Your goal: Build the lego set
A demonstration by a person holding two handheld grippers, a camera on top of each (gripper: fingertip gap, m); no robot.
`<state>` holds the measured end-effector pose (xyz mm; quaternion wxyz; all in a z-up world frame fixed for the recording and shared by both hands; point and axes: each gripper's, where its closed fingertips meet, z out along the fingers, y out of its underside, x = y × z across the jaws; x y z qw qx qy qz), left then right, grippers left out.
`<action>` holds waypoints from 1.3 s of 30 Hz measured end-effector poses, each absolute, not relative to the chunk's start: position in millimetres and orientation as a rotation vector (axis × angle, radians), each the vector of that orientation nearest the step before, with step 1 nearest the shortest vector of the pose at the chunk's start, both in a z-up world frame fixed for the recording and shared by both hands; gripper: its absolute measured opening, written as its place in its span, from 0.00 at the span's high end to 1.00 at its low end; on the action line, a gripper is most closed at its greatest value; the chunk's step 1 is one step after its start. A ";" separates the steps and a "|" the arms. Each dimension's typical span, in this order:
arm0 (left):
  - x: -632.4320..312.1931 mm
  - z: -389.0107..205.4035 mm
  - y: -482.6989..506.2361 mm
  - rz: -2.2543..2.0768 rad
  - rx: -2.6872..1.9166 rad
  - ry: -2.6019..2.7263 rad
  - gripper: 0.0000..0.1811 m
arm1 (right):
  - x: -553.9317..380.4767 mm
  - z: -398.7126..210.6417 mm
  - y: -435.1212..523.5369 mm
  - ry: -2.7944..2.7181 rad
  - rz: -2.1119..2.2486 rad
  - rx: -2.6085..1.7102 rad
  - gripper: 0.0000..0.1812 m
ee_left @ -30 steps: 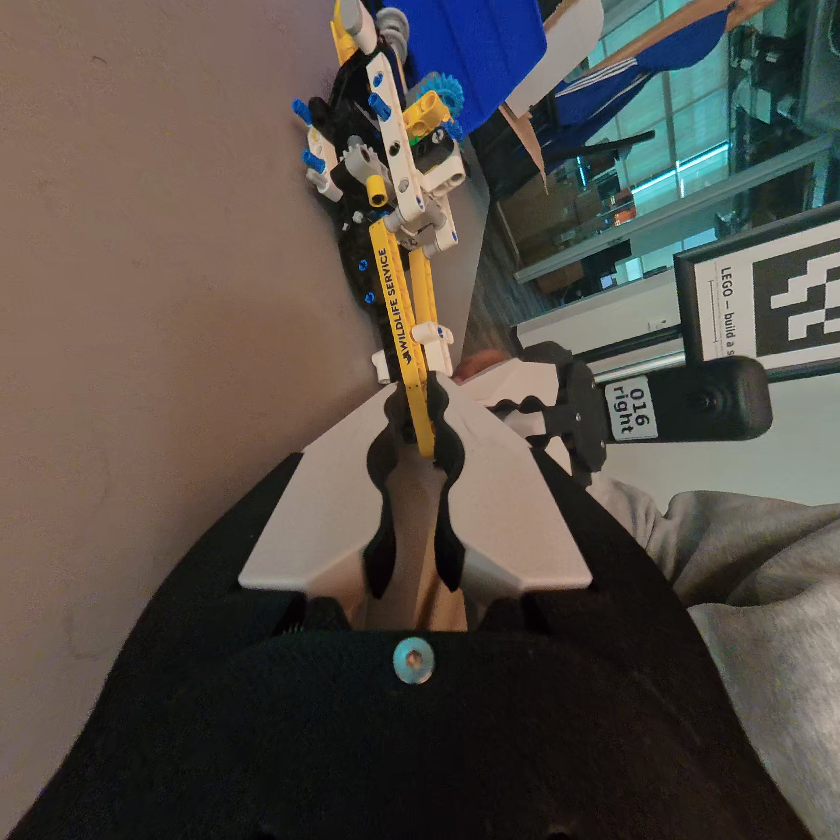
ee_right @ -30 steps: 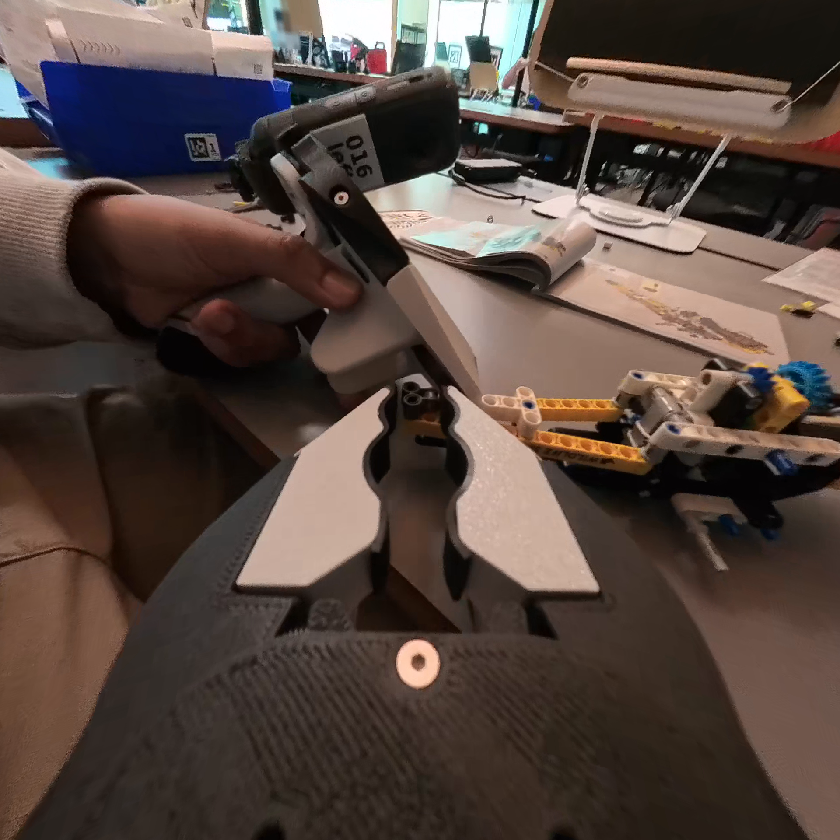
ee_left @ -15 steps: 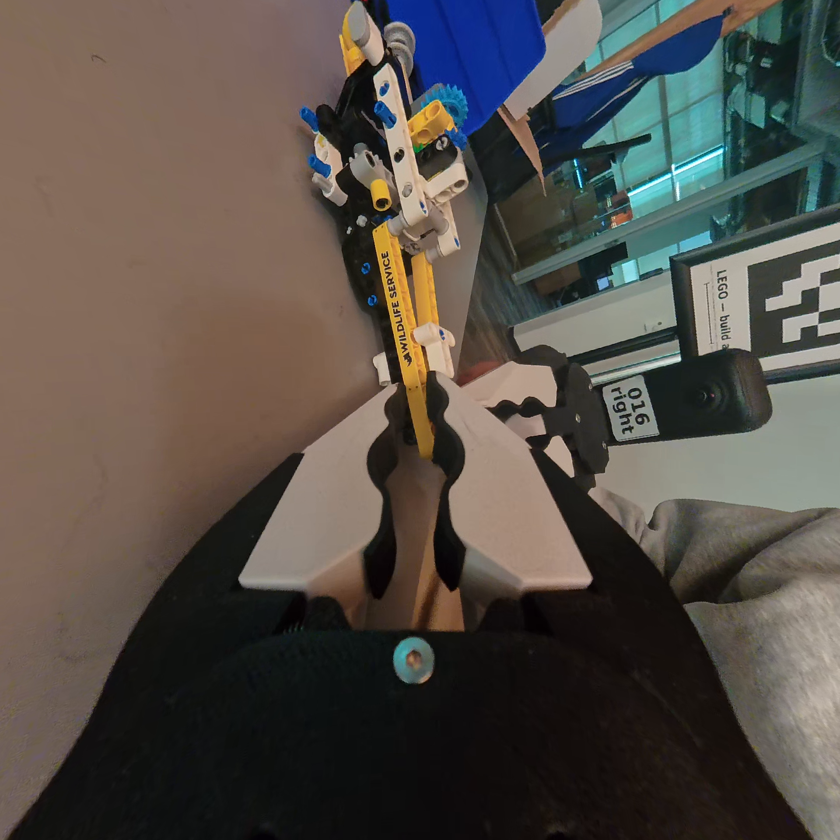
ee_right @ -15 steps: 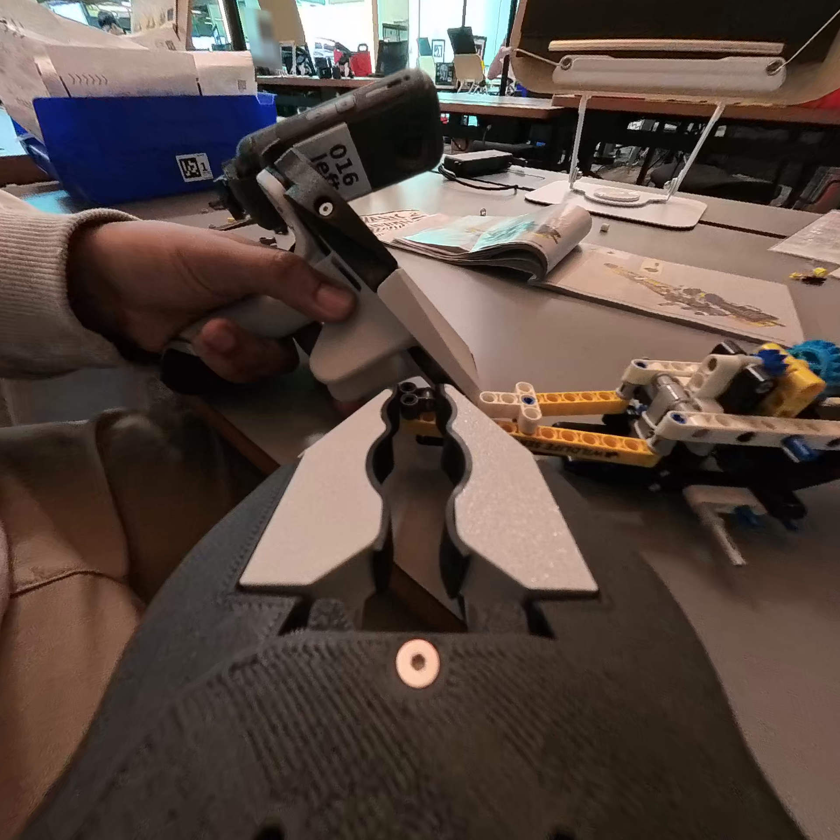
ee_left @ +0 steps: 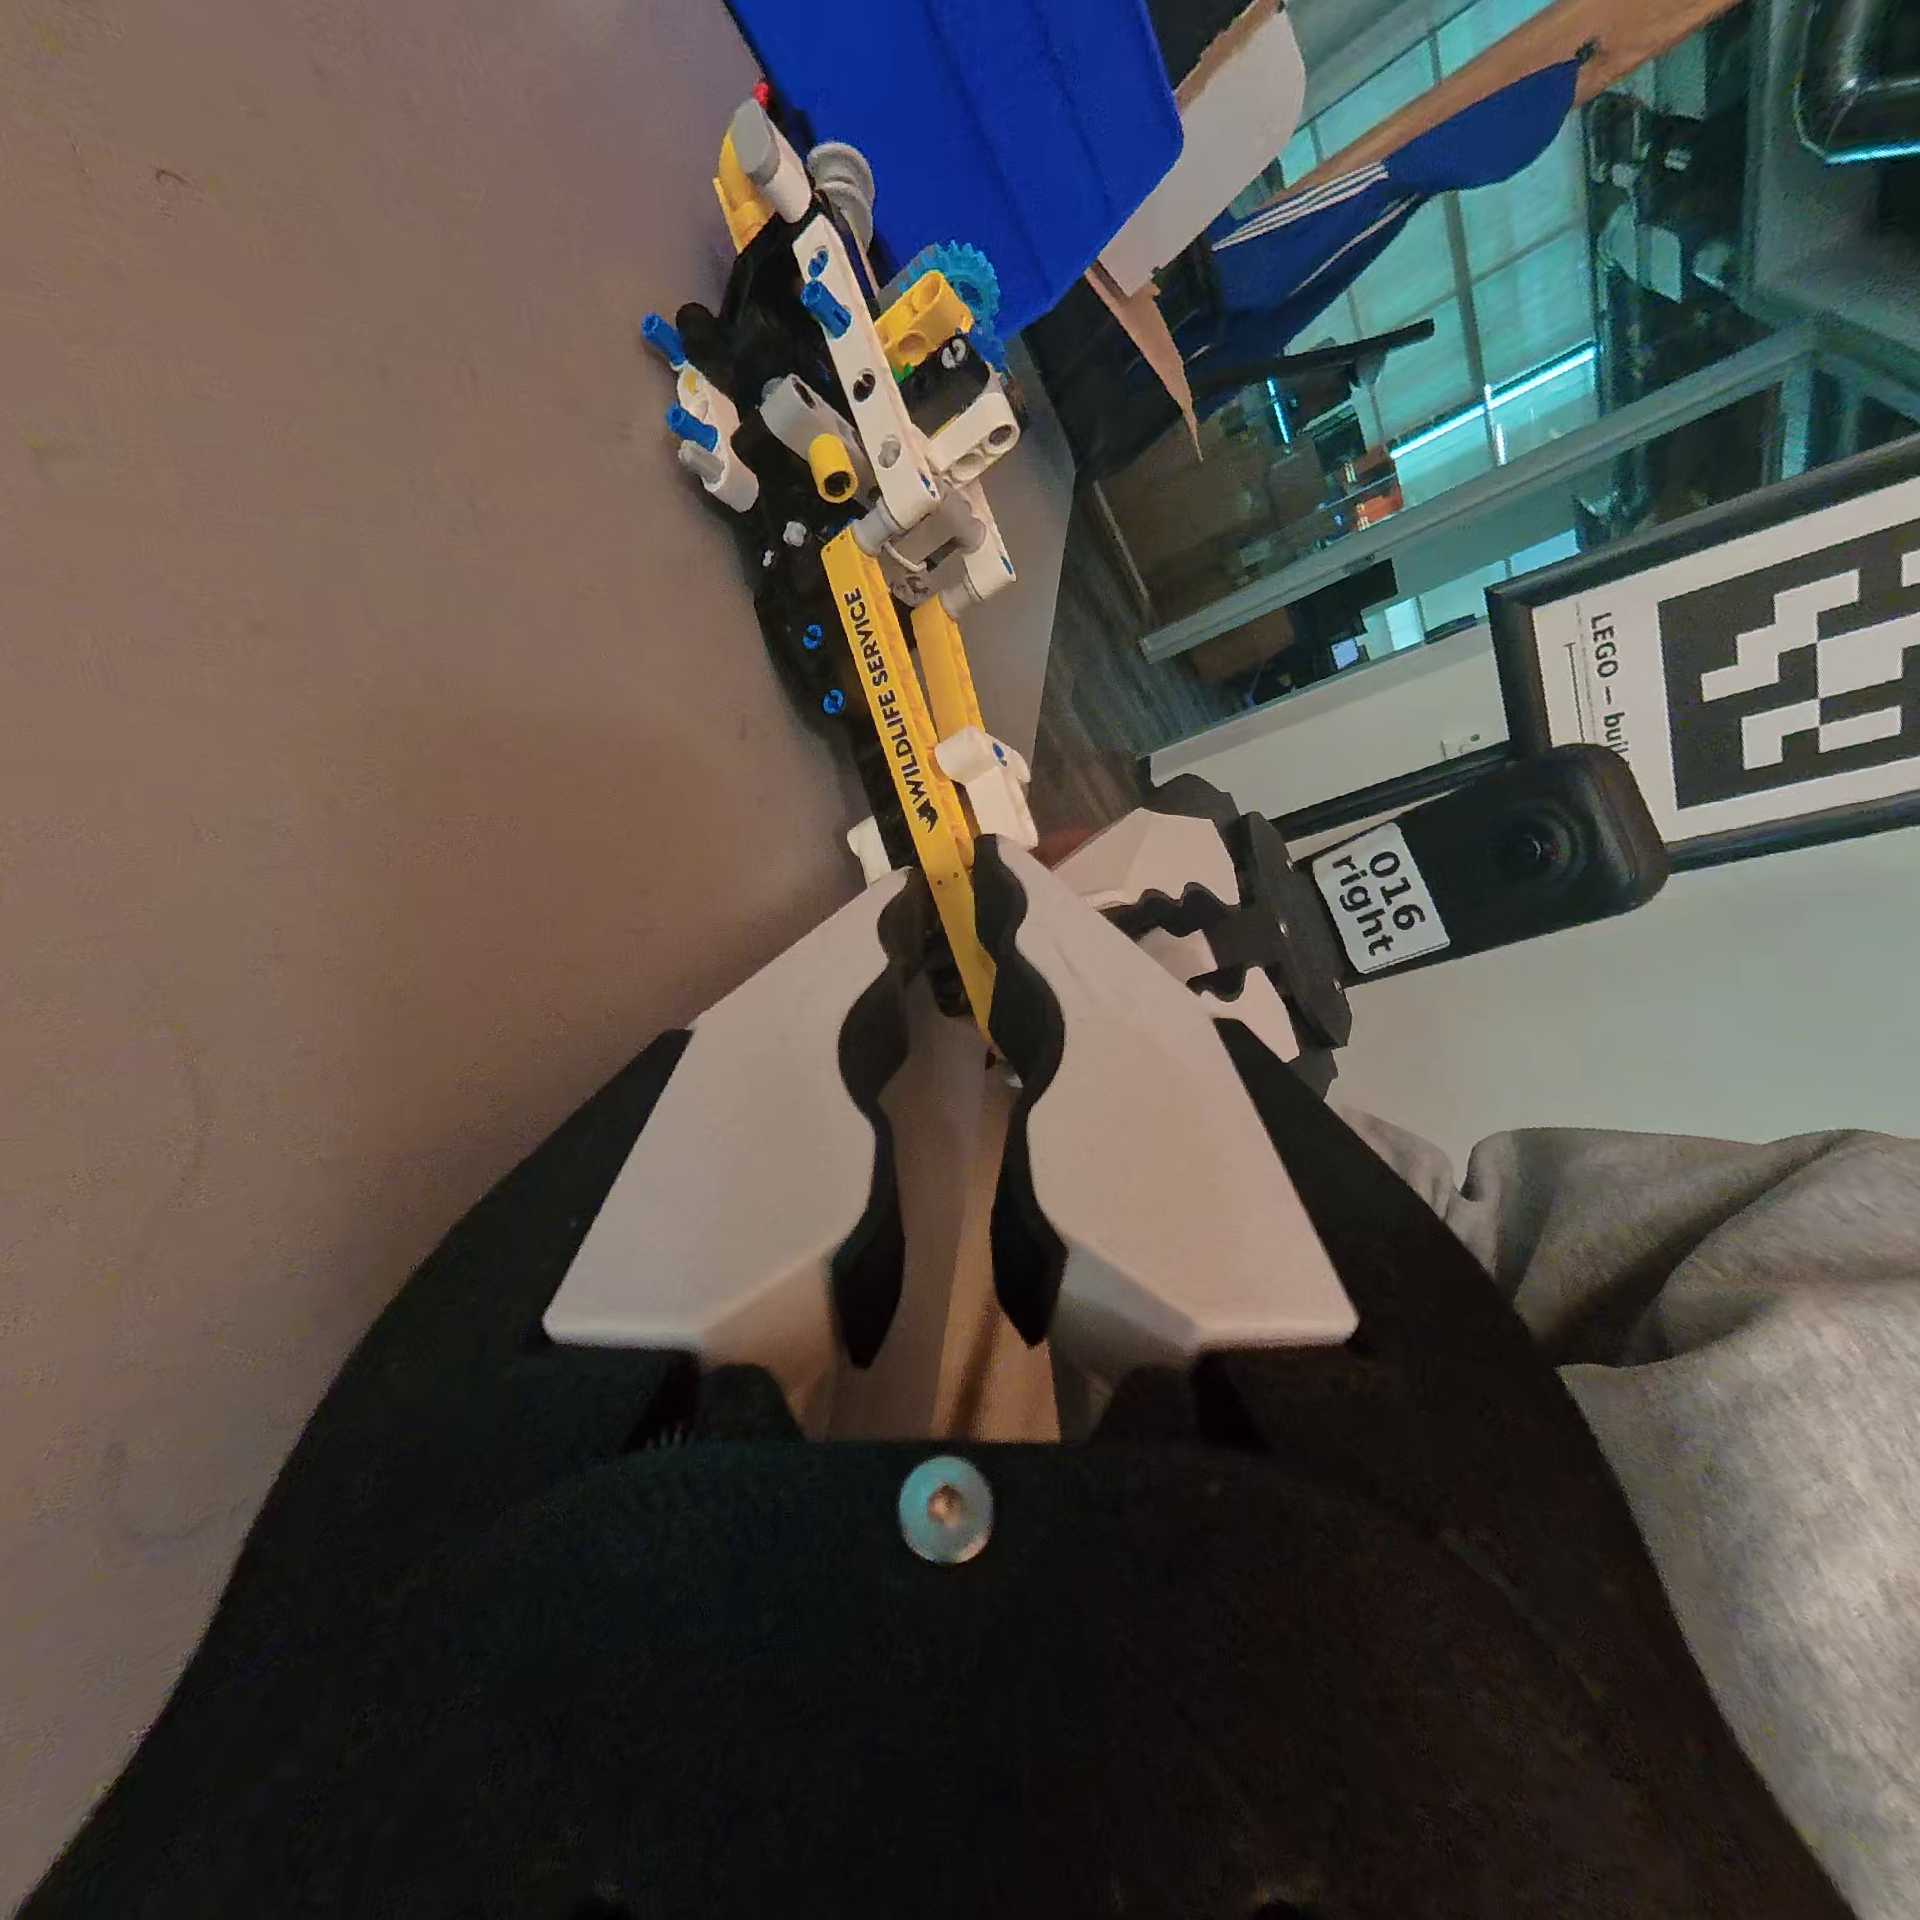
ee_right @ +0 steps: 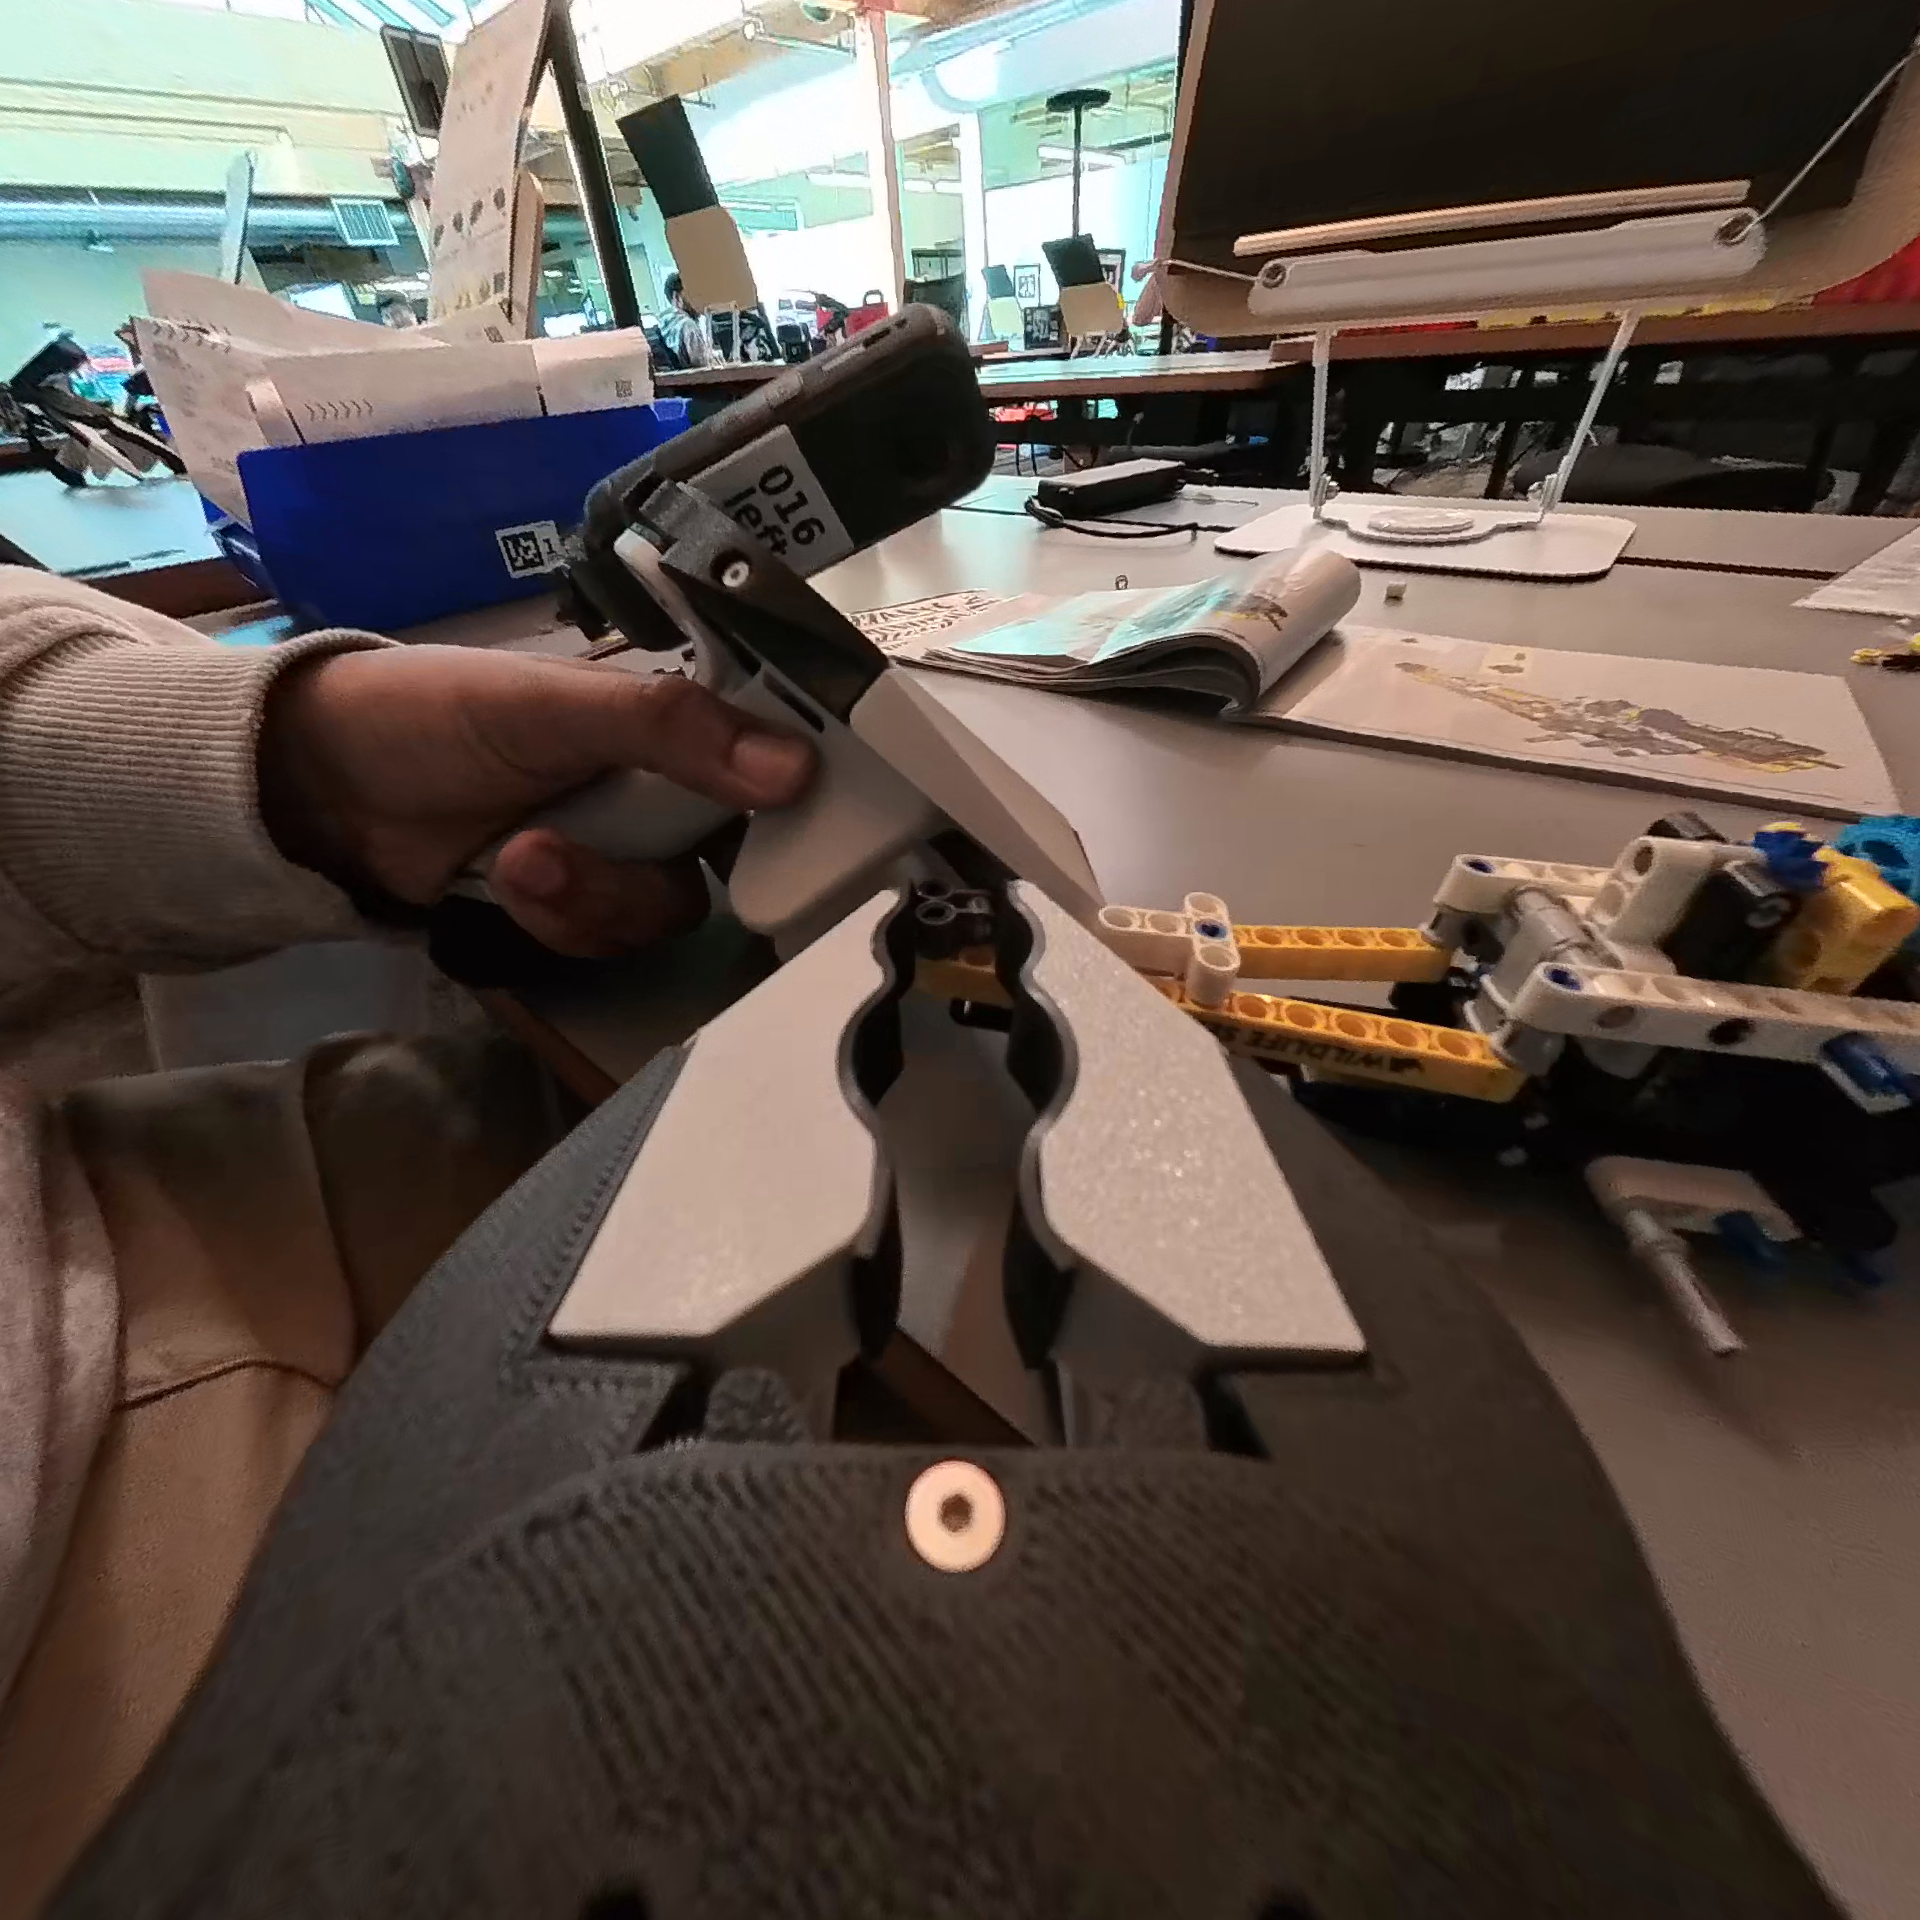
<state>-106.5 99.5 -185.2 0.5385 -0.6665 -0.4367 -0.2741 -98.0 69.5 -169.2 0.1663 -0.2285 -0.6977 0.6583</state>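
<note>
The left gripper [ee_left: 951,935] is clamped on the yellow beam [ee_left: 904,707] of the model [ee_right: 1558,997], which stretches ahead across the table [ee_right: 1195,790]. The right gripper [ee_right: 951,935] pinches a small black connector [ee_right: 945,912] at the beam's end. The model looks light, rigid and easily popped apart, so hold the beams.

I note left wrist view rolled sideways, table [ee_left: 312,727] running vertical, looking close along its fingers at the lego model [ee_left: 883,499], right wrist view upright, low over the table [ee_right: 1351,790], facing leftward across it, both sharing the model [ee_right: 1455,997].
</note>
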 end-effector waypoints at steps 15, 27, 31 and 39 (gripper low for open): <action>-105.6 -183.5 100.2 -0.666 -1.574 -1.029 0.94 | -98.4 -164.8 71.0 -1.924 2.042 -0.749 0.93; -106.2 -182.1 100.0 -0.681 -1.558 -1.029 0.94 | -99.2 -161.8 71.7 -1.893 2.178 -0.830 0.93; -106.5 -182.0 99.7 -0.680 -1.555 -1.031 0.94 | -99.6 -161.8 71.6 -1.904 2.195 -0.843 0.93; -106.7 -180.1 99.6 -0.685 -1.543 -1.024 0.93 | -99.0 -158.3 71.7 -1.899 2.255 -0.875 0.93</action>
